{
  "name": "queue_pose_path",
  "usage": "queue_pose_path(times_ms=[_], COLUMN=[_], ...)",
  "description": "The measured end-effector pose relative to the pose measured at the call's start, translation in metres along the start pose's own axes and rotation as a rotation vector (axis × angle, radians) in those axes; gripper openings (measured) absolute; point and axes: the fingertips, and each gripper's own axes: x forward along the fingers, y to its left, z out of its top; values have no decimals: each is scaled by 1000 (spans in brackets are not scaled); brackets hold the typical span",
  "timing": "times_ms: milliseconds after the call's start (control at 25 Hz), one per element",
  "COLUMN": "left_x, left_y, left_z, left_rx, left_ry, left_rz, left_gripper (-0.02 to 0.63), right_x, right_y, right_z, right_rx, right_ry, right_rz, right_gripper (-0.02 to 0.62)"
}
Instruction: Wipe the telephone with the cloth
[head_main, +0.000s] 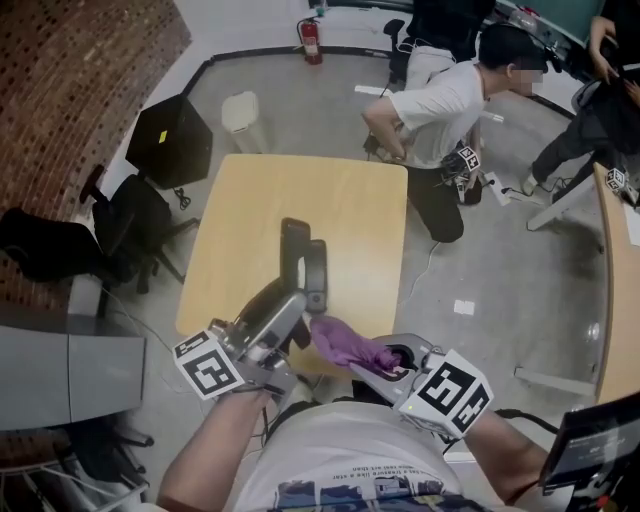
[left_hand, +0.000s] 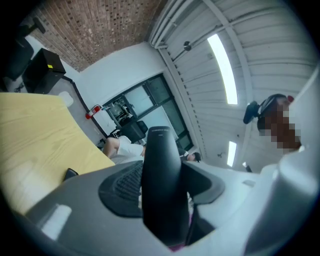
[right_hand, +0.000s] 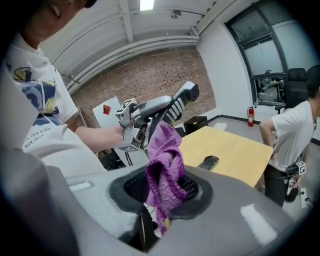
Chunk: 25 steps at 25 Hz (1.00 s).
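Observation:
My left gripper (head_main: 300, 300) is shut on a black telephone handset (head_main: 316, 268), lifted over the near edge of the yellow table (head_main: 300, 190). The handset (left_hand: 162, 185) stands upright between the jaws in the left gripper view. From the right gripper view its keypad face (right_hand: 175, 106) shows, tilted, in the left gripper (right_hand: 140, 117). My right gripper (head_main: 385, 360) is shut on a bunched purple cloth (head_main: 345, 343), whose tip lies close beside the handset's lower end. The cloth (right_hand: 165, 165) sticks up from the right gripper's (right_hand: 160, 200) jaws. A flat black piece (head_main: 293, 240) lies on the table behind the handset.
A person in a white shirt (head_main: 440, 110) bends down just past the table's far right corner. A black office chair (head_main: 130, 215), a black box (head_main: 170, 140) and a white bin (head_main: 240, 110) stand to the left. Another table edge (head_main: 612, 290) runs along the right.

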Motion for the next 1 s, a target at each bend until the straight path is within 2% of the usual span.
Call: queue_pose_path(times_ms=[200,440,640,1000], left_x=[-5,-2,-4,9], left_y=[25,59,90,137], left_z=[0,-23,-33,-55], left_rx=[48,66,106,170], left_ry=[3,29,54,135], left_rz=[121,278,389,543], left_gripper=[256,256,256,256], right_x=[-16,-41,-46,-51], right_y=[-26,-58,-66,-84], right_z=[-2,-4,-1,-2], right_rx=[30,53,59,80], right_ry=[-42,-92,-118,-134], right_rz=[-85,-178,-190,-207], right_gripper=[86,86,86,86])
